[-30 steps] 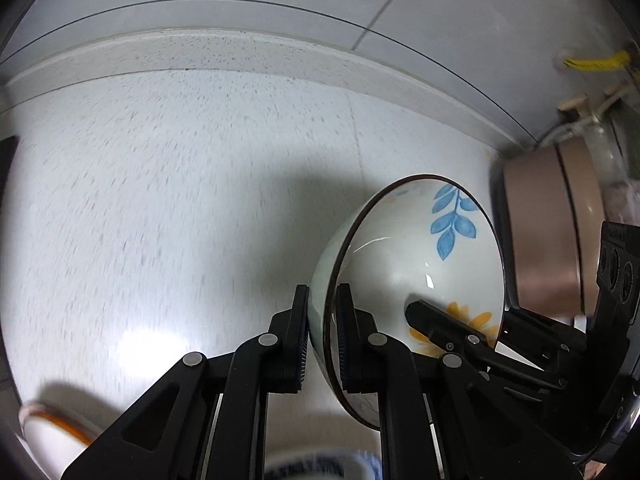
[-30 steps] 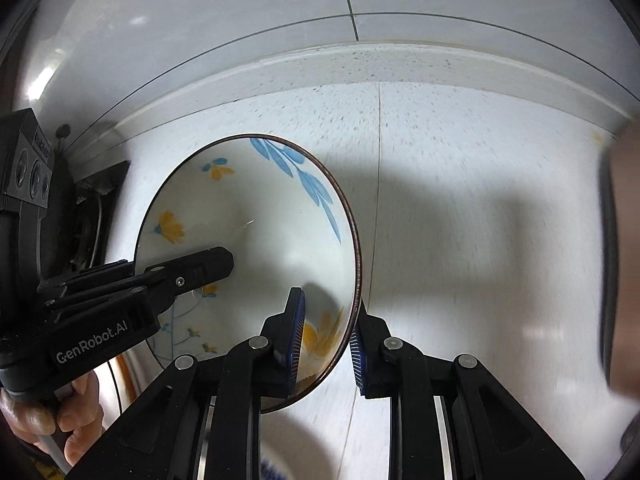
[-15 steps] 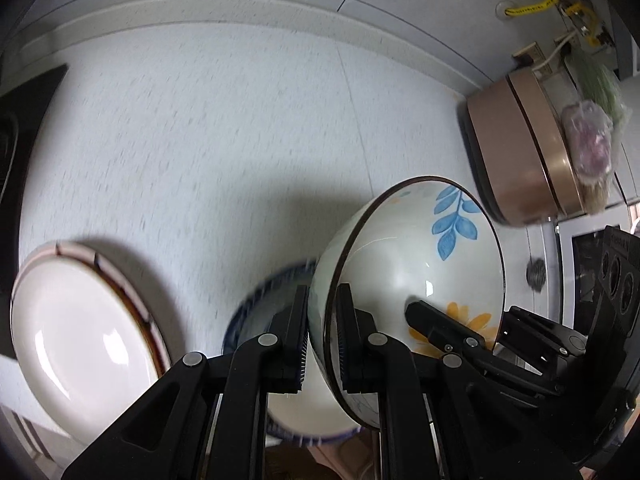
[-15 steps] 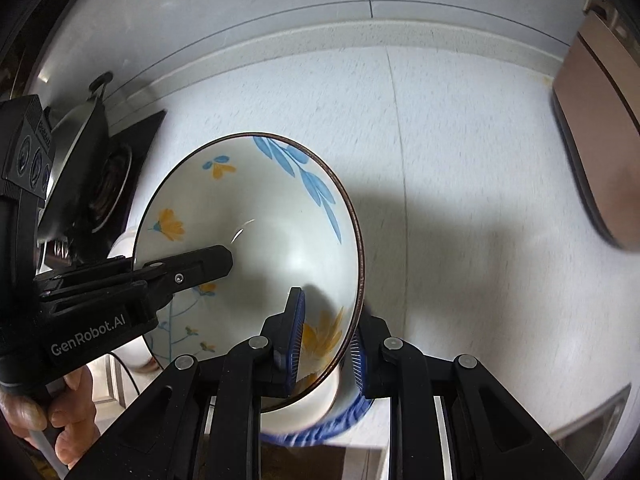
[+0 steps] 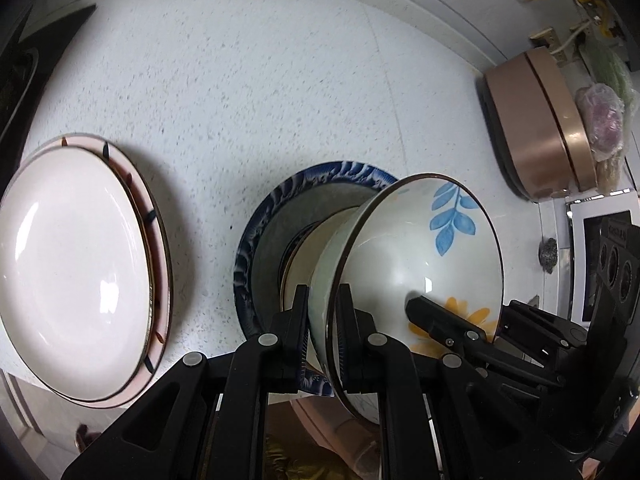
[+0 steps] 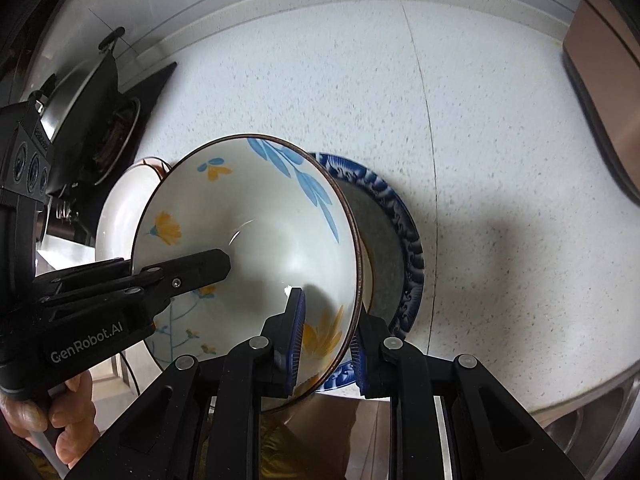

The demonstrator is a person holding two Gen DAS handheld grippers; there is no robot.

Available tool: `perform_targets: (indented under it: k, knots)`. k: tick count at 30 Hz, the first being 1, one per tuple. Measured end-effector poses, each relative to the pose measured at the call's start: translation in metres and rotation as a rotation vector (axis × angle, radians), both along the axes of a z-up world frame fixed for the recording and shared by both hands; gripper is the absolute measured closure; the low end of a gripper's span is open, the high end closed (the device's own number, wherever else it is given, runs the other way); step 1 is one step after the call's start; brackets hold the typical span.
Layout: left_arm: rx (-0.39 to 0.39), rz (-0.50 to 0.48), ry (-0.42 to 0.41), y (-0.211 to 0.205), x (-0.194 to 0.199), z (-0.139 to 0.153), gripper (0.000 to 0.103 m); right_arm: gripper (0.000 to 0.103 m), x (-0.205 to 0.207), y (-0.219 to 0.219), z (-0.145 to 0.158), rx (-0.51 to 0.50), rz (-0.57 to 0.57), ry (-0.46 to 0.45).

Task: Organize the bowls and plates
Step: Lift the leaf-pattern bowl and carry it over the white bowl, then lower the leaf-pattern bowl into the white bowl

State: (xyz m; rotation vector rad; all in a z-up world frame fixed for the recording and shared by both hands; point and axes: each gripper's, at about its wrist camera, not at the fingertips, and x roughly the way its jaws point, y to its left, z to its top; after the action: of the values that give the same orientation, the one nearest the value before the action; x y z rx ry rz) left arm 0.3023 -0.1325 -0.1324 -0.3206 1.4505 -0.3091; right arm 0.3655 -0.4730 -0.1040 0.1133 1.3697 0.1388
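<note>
1. The left gripper (image 5: pixel 323 320) is clamped on the rim of a flowered bowl (image 5: pixel 408 248), one pad on the outer wall and one on the inner.
2. The right gripper (image 6: pixel 326 332) grips the opposite side of the same bowl (image 6: pixel 256 216), its blue pads pinching the rim near an orange flower.
3. In the right wrist view a finger of the left gripper (image 6: pixel 192 270) reaches into the bowl from the left, with a hand (image 6: pixel 60 420) around the handle at the lower left.
4. In the left wrist view the right gripper (image 5: pixel 452 324) shows inside the bowl at the right.
5. The bowl is white with a brown rim, blue leaves and orange flowers. It is held between the two grippers, above the counter (image 5: pixel 260 92).
6. Beneath and behind it sits a plate with a blue patterned rim (image 5: pixel 328 176), near the counter's front edge, with a cream dish (image 5: pixel 308 256) resting in it. Whether the bowl touches that dish I cannot tell.
7. To the left of the blue plate, apart from it, a white plate (image 5: pixel 68 264) lies on a pink-rimmed plate (image 5: pixel 158 264).
8. Farther out, a brown appliance (image 5: pixel 532 128) stands at the right by the wall, with bagged items (image 5: pixel 604 120) beside it.
9. In the right wrist view a stove (image 6: pixel 120 136) with a lidded pot (image 6: pixel 84 88) stands at the left end of the counter.
</note>
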Motion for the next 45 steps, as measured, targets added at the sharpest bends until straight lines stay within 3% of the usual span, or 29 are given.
perform_targets:
  k: [5, 26, 45]
  knots:
    - [0.007, 0.009, 0.03, -0.003, 0.002, -0.01, 0.094, 0.083, 0.012, -0.001, -0.014, 0.009, 0.025, 0.031]
    - [0.081, -0.016, 0.047, -0.019, -0.003, -0.006, 0.092, 0.082, 0.012, -0.016, -0.012, 0.082, 0.094, 0.051]
    - [0.149, -0.031, -0.003, -0.025, 0.003, 0.002, 0.086, 0.077, 0.001, -0.012, 0.007, 0.0, 0.135, -0.006]
